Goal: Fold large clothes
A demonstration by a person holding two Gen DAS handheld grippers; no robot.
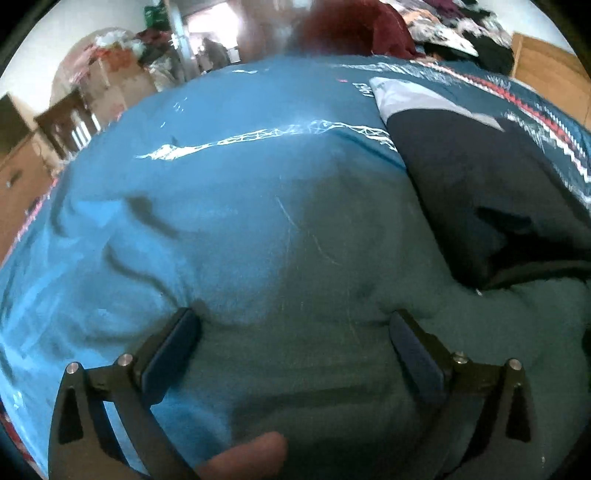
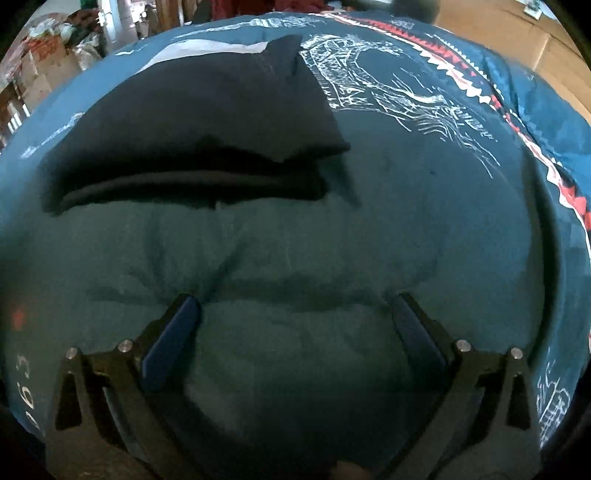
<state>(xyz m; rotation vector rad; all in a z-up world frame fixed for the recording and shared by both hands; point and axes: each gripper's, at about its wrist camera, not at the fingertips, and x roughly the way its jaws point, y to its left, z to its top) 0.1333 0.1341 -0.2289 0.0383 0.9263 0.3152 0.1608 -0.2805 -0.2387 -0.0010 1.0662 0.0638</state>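
Note:
A dark navy garment (image 2: 192,122) lies folded on a teal-blue bedspread (image 2: 424,192) with white line drawings and a red-and-white zigzag border. It shows at the right in the left wrist view (image 1: 480,177), with a grey-white panel at its far end. My left gripper (image 1: 295,325) is open and empty, fingers spread over bare bedspread (image 1: 221,221) left of the garment. My right gripper (image 2: 295,310) is open and empty, low over the bedspread just in front of the garment's near folded edge.
A dark red garment (image 1: 351,29) and a heap of mixed clothes (image 1: 454,29) lie at the bed's far end. Wooden furniture (image 1: 22,173) and boxes (image 1: 110,77) stand to the left. Wooden floor (image 2: 517,33) shows beyond the bed on the right.

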